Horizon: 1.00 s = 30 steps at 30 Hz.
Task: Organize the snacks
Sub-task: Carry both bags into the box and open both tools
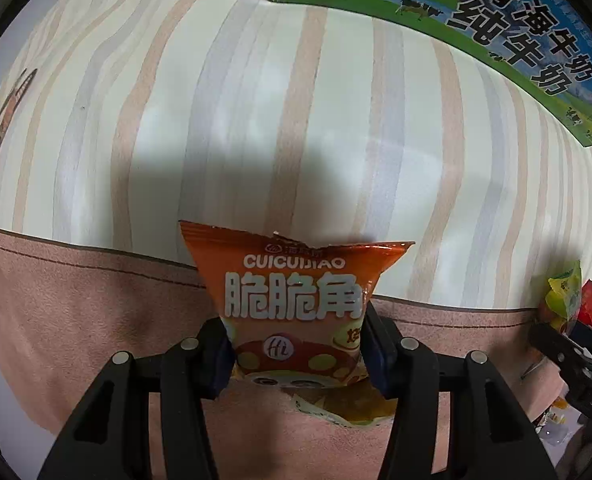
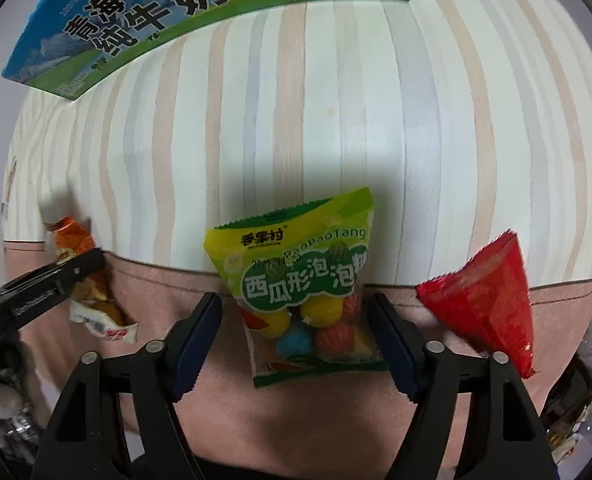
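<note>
Left claw [image 1: 296, 354] clamped on the lower half of the orange crisp packet [image 1: 292, 300], jaws pressing both side edges, packet upright and lifted clear of the pink cloth [image 1: 76, 320]. Torn top edge on that packet, so best kept upright; tipped, likely to spill. A yellowish wrapper [image 1: 343, 410] peeking out below it, contact unclear.

Right claw [image 2: 296, 336] straddling the green bubble-gum bag [image 2: 299, 280], jaws wide apart, left one clearly off the bag, right one close to its edge, touching or not hard to say. Bag apparently lying flat across the line where pink cloth meets the striped tabletop [image 2: 335, 120]. Nothing gripped there yet.

Good practice from here: square up on the gum bag, close on the flat sealed sides rather than the bulging gum balls, which look apt to roll under pressure and let the bag slip. Gentle squeeze on the crisps too; airy packet, crushable contents.

Red packet [image 2: 491, 300] just to the right, near that jaw, worth avoiding on the close. Milk carton [image 2: 136, 12] at the far end of the tabletop, well apart; a likely landmark for lining the snacks up, though the destination not shown.
</note>
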### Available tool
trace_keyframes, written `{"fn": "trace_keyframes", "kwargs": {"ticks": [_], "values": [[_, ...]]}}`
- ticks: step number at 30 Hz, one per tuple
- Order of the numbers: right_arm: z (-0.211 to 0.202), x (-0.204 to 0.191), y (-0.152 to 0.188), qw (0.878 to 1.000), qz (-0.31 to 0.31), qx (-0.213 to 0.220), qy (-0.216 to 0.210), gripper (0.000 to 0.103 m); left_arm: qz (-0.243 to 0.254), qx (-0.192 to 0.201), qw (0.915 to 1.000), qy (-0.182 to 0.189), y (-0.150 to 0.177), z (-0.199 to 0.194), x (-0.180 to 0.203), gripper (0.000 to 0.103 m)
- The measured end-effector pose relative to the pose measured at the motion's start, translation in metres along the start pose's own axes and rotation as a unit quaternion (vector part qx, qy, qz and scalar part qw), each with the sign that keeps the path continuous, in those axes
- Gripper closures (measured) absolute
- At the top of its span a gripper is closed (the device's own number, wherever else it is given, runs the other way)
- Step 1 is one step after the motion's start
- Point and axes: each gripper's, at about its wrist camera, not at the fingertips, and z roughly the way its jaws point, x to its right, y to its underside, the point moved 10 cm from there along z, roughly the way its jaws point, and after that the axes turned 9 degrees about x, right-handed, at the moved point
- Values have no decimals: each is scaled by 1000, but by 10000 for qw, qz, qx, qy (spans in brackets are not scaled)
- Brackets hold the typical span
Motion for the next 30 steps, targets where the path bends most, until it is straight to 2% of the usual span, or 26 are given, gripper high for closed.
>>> {"fn": "trace_keyframes", "kwargs": {"ticks": [1, 5, 9, 14, 18, 21, 24, 28, 30], "values": [[-1, 1, -1, 9997, -110, 115, 193, 49, 36, 30, 10000, -35, -6, -1, -1, 55], [-10, -1, 3, 9998, 103, 189, -29, 51, 75, 138, 9999, -55, -7, -27, 11, 57], [-41, 3, -5, 9979, 352, 304, -447, 51, 96, 406, 9991, 121, -10, -66, 18, 57], [-100, -7, -37, 9912, 440, 740, -1006, 51, 216, 1022, 9934, 477, -47, -136, 38, 57], [-157, -15, -93, 9827, 393, 1235, -1324, 51, 346, 1395, 9860, 840, -97, -185, 59, 57], [-188, -13, -146, 9790, 279, 1563, -1281, 51, 537, 1609, 9820, 825, -147, -203, 67, 57], [-194, -14, -200, 9792, 166, 1746, -1021, 51, 623, 1651, 9823, 629, -200, -197, 69, 56], [-181, -7, -263, 9837, 226, 1619, -743, 51, 558, 1233, 9899, 422, -258, -159, 62, 56], [-173, -2, -283, 9864, 203, 1523, -578, 51, 542, 1045, 9927, 271, -285, -139, 58, 56]]}}
